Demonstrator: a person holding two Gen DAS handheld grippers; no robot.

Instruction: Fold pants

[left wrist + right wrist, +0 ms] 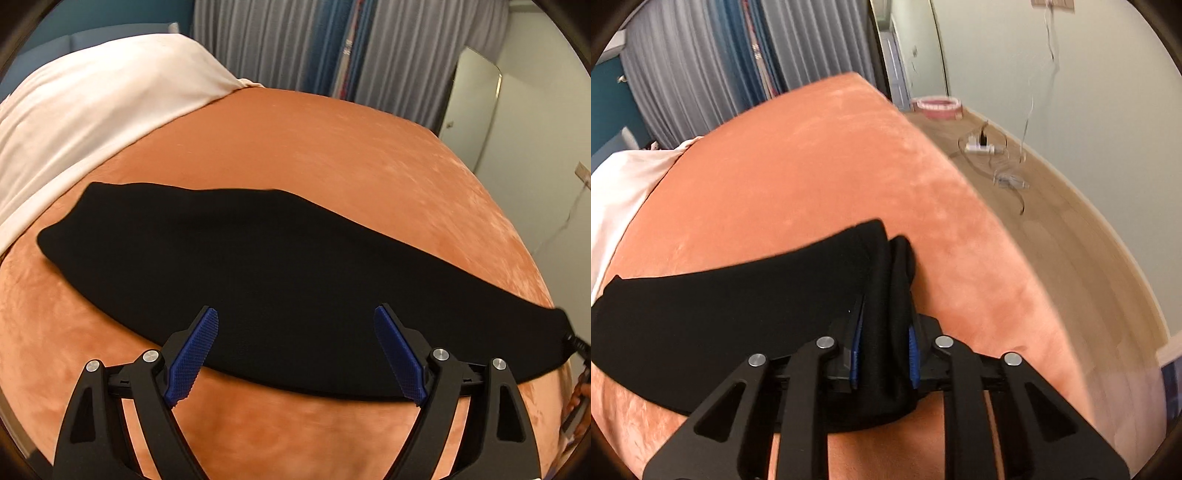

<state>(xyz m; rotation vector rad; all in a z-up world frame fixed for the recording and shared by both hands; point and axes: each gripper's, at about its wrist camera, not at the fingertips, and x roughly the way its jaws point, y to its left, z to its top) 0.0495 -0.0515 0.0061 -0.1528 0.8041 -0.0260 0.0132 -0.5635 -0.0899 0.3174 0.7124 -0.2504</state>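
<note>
Black pants lie folded lengthwise in a long strip across the orange bedspread. My left gripper is open and empty, its blue pads hovering over the near edge of the strip around its middle. My right gripper is shut on the right end of the pants, with bunched black fabric between its blue pads. The rest of the pants stretches away to the left on the bed. The right gripper also shows at the far right edge of the left wrist view.
A white sheet or pillow covers the head of the bed at the left. The bed's right edge drops to a wooden floor with a power strip and cables and a pink basket. Grey curtains hang behind.
</note>
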